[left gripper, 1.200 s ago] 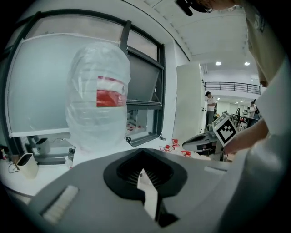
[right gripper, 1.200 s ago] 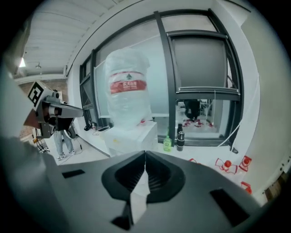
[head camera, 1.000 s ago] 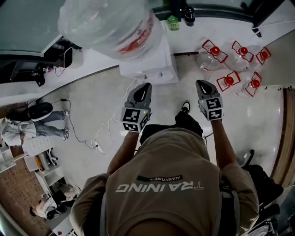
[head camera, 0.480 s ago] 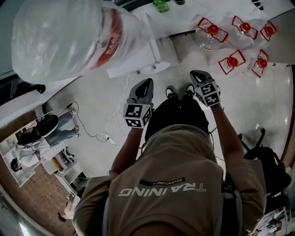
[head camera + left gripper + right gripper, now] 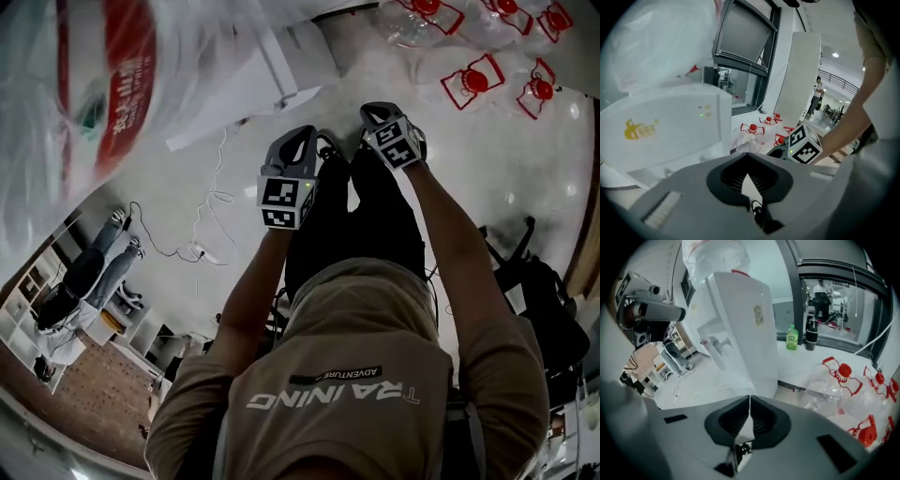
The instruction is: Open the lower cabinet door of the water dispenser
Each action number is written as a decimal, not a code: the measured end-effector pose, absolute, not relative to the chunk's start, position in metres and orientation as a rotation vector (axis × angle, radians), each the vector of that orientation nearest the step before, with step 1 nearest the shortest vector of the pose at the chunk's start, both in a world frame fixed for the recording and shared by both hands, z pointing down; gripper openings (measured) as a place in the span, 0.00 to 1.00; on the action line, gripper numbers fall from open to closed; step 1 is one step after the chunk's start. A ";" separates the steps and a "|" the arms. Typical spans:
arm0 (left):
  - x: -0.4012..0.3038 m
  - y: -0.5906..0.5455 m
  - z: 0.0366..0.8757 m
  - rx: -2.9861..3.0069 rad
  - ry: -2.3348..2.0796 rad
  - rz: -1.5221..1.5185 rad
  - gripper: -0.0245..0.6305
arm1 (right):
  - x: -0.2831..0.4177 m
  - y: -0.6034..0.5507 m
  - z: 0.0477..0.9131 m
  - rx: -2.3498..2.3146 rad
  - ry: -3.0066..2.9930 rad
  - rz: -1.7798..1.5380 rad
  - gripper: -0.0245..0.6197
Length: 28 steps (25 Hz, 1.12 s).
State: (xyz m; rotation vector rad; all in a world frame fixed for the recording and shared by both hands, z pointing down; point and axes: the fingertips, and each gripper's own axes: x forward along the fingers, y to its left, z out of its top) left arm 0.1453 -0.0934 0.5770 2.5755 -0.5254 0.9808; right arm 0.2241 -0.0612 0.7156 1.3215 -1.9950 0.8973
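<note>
The white water dispenser (image 5: 281, 58) stands ahead of me, carrying a large bottle wrapped in clear plastic (image 5: 89, 103). In the right gripper view the dispenser (image 5: 740, 329) shows its taps on the left face and a plain lower body; I cannot make out the door's seam. My left gripper (image 5: 302, 137) and right gripper (image 5: 373, 112) hang side by side above the floor, short of the dispenser's base. Both are shut with nothing between the jaws, which meet in the left gripper (image 5: 746, 154) view and the right gripper (image 5: 749, 397) view. The dispenser's side (image 5: 670, 126) fills the left of the left gripper view.
Several empty clear bottles with red caps and handles (image 5: 478, 80) lie on the floor to the right. A green bottle (image 5: 791, 338) and a dark flask (image 5: 812, 335) stand on the window ledge. A cable with a power strip (image 5: 192, 249) trails at left. A person (image 5: 80, 281) is at far left.
Both grippers have sunk toward the floor and tipped further down, staying shut. My view has dropped with them, so the wrapped bottle now looms large at the upper left.
</note>
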 end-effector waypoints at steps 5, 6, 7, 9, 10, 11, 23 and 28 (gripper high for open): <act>0.143 -0.088 0.630 2.500 -0.531 1.010 0.03 | 0.209 -0.078 0.774 1.192 -2.034 0.829 0.05; 0.145 -0.089 0.641 2.486 -0.539 1.006 0.03 | 0.209 -0.084 0.787 1.170 -2.038 0.800 0.05; 0.146 -0.090 0.652 2.474 -0.547 1.003 0.03 | 0.210 -0.089 0.800 1.153 -2.040 0.776 0.05; 0.146 -0.091 0.675 2.452 -0.562 1.007 0.03 | 0.209 -0.097 0.825 1.130 -2.042 0.762 0.05; 0.146 -0.092 0.687 2.441 -0.572 1.015 0.03 | 0.208 -0.101 0.837 1.124 -2.041 0.762 0.05; 0.146 -0.093 0.698 2.429 -0.585 1.022 0.03 | 0.208 -0.105 0.849 1.120 -2.040 0.761 0.05; 0.150 -0.101 0.798 2.333 -0.629 1.112 0.03 | 0.203 -0.144 0.929 1.194 -2.035 0.857 0.05; 0.149 -0.103 0.818 2.321 -0.612 1.154 0.03 | 0.189 -0.156 0.945 1.084 -2.084 0.765 0.05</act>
